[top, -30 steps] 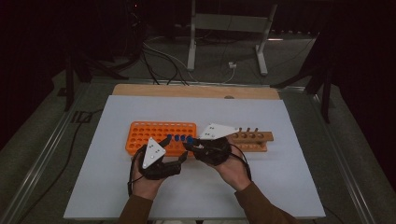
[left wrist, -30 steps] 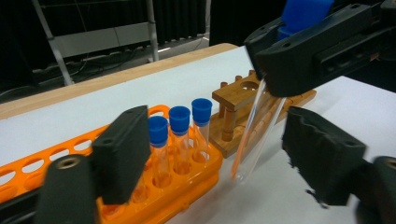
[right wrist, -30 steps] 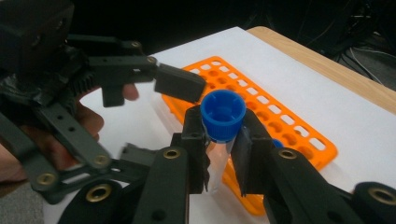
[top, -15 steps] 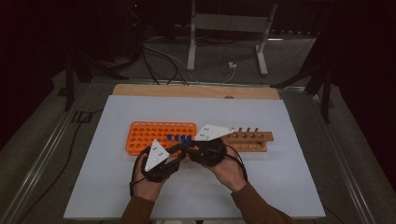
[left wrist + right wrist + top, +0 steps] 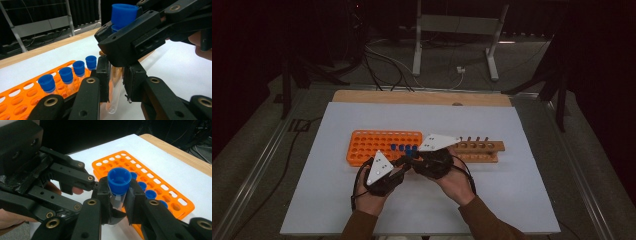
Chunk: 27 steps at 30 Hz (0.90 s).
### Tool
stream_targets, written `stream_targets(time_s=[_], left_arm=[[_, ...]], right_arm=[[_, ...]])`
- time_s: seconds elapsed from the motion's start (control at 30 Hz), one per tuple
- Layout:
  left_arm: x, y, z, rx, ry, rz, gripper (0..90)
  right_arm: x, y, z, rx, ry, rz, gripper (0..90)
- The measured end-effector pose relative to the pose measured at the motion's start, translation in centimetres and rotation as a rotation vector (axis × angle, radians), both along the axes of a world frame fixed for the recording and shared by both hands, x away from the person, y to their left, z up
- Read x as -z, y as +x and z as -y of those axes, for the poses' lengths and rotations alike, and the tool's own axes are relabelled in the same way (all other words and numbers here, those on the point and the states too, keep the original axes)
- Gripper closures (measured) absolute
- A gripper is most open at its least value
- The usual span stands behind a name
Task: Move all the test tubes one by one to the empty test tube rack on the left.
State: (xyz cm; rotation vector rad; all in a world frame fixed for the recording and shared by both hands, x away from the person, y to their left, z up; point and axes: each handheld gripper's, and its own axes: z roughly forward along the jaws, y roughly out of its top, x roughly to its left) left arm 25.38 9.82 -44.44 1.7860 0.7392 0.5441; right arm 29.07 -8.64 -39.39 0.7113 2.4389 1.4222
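Note:
A clear test tube (image 5: 113,87) with a blue cap (image 5: 119,181) hangs upright between both grippers, just in front of the orange rack (image 5: 372,142). My left gripper (image 5: 116,75) has just been closing, and its pads now press on the tube's lower body. My right gripper (image 5: 118,192) is shut on the same tube right under the cap, and it crosses above the left jaws as the black body (image 5: 135,37) in the left gripper view. In the high view the left gripper (image 5: 399,162) and right gripper (image 5: 414,162) meet tip to tip.
Several blue-capped tubes (image 5: 66,75) stand in a row in the orange rack (image 5: 100,166). A wooden rack (image 5: 484,150) with a row of holes lies to its right. Both sit on a white board (image 5: 512,200); dark floor, cables and a stand lie beyond.
The left gripper's tip has drawn in against the right gripper's tip, where the blue cap sits. Both hands otherwise stay put at the rack's front edge.

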Motion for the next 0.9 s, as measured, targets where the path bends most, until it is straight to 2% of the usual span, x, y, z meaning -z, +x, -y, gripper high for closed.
stream_targets(time_s=[0.17, 0.27, 0.43, 0.63, 0.83, 0.9], left_arm=[[-0.1, 0.0, 0.0, -0.003, -0.004, 0.006, 78.0], [0.0, 0.1, -0.2, -0.013, -0.005, 0.001, 78.0], [0.0, 0.3, -0.6, -0.036, -0.003, -0.007, 78.0], [-0.2, 0.4, -1.4, -0.077, -0.014, -0.003, 78.0], [-0.4, 0.6, -2.3, -0.113, -0.027, -0.003, 78.0], [-0.5, 0.7, -2.6, -0.122, -0.031, -0.001, 78.0]], right_arm=[[-0.1, 0.0, 0.0, -0.001, 0.008, -0.004, 76.1], [-0.1, 0.1, 0.2, -0.013, 0.025, -0.008, 71.0], [-0.1, 0.3, 0.5, -0.022, 0.054, -0.014, 54.4], [0.0, 0.5, 1.1, 0.014, 0.046, 0.005, 33.9], [0.6, 0.6, 1.8, 0.051, 0.026, 0.020, 17.6], [0.8, 0.6, 2.2, 0.067, 0.025, 0.020, 15.2]])
